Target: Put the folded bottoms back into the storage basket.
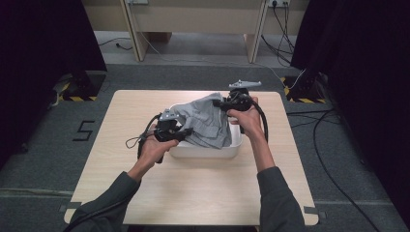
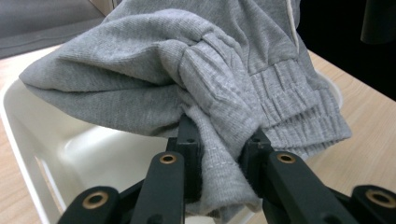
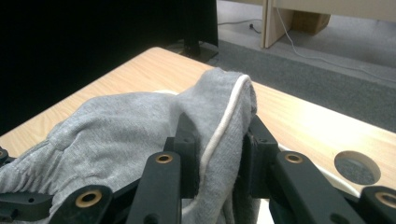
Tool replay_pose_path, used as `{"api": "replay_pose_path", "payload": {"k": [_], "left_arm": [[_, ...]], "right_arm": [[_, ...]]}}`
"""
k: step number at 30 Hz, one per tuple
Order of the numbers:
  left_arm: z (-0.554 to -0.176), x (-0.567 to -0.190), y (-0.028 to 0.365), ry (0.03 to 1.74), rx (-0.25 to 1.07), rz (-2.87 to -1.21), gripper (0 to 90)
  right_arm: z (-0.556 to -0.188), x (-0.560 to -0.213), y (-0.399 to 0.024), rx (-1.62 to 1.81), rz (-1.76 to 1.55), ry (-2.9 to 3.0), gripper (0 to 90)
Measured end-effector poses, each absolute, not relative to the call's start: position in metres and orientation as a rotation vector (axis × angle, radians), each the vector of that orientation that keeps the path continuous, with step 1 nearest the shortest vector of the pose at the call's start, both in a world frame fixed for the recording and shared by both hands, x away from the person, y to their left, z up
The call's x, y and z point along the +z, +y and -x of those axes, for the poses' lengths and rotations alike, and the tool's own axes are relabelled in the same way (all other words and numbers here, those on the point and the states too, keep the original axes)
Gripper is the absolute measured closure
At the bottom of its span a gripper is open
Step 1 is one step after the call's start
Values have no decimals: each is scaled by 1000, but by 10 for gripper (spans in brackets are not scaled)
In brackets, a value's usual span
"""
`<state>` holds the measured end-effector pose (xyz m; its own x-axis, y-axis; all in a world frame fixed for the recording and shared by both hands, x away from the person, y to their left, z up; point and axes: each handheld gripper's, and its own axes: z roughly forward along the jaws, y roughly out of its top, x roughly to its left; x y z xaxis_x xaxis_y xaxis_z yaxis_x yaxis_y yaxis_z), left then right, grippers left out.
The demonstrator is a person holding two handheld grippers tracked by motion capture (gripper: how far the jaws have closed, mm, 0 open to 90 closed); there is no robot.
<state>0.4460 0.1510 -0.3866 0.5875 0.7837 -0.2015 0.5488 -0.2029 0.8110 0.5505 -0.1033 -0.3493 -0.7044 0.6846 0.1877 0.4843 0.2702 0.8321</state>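
Left gripper [image 2: 219, 154] and right gripper [image 3: 217, 149] both clamped on the grey garment [image 1: 208, 121] (above the white tub [image 1: 203, 151])

Grey carpet floor [image 1: 43, 159] – black curtains [image 1: 38, 43] at nine and three o'clock, a pale wooden frame [image 1: 193, 19] at twelve, cables [image 1: 333, 174] trailing at four.
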Motion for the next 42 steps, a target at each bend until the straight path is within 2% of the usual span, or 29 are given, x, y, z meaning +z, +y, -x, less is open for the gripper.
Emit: {"api": "replay_pose_path", "payload": {"k": [15, 42], "left_arm": [[-452, -404, 150, 1114, 288, -1904, 741], [-459, -422, 149, 1164, 265, -1970, 733]], "right_arm": [[-558, -376, -101, 1349, -1146, 2353, 721], [-568, -397, -94, 1253, -1271, 2390, 719]]}}
